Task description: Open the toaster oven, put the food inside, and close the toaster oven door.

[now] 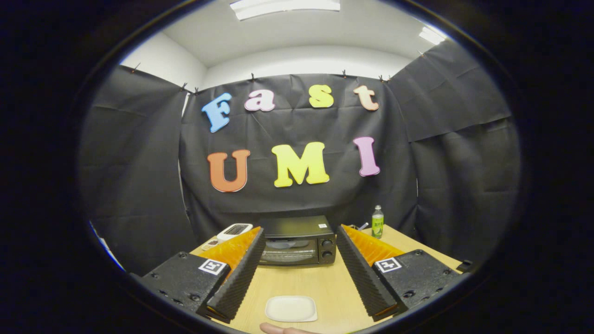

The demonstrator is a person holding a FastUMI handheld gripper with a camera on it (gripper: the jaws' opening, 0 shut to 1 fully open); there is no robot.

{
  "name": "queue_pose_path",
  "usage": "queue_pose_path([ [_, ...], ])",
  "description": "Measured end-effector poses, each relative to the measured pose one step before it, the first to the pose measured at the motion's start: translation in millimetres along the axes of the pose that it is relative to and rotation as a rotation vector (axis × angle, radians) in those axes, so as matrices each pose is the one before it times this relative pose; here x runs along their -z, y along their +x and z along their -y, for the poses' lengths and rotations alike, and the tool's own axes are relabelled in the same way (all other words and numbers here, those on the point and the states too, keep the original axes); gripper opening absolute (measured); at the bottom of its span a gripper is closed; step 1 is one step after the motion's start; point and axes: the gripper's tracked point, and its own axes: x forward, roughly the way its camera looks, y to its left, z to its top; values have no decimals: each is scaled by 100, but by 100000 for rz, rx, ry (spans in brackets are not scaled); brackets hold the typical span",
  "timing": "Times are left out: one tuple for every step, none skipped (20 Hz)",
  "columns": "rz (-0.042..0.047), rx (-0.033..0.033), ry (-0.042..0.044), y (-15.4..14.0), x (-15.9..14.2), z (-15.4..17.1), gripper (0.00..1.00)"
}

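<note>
A: Gripper (pixel 299 232) state?
B: Fingers wide apart, nothing between the pads; held above the table (pixel 325 283).
A: Oven (pixel 297 241)?
B: Far end of table, beyond the fingertips, door shut, two knobs on its right side.
A: Food?
B: Cannot tell. White plate (pixel 291 308) lies between the fingers, near edge; looks bare. A fingertip (pixel 274 329) shows just below it.
A: Other items?
B: Green bottle (pixel 377 222) right of oven; white device (pixel 234 230) left of it.
</note>
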Motion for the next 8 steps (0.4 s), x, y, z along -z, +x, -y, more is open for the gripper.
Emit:
queue_pose_path([
  [142,-141,-25,-89,9,-92,100],
  [203,-517,-83,-68,-14,-120,100],
  [151,-633,-269,-119,-7,-166,100],
  [25,-291,-282,3,31,-69,100],
  [81,23,-184,-16,-38,32,100],
  [-75,-77,-223,-16,57,33,100],
  [200,-35,17,-75,-89,31,100],
  [48,204,-18,-20,-54,123,100],
])
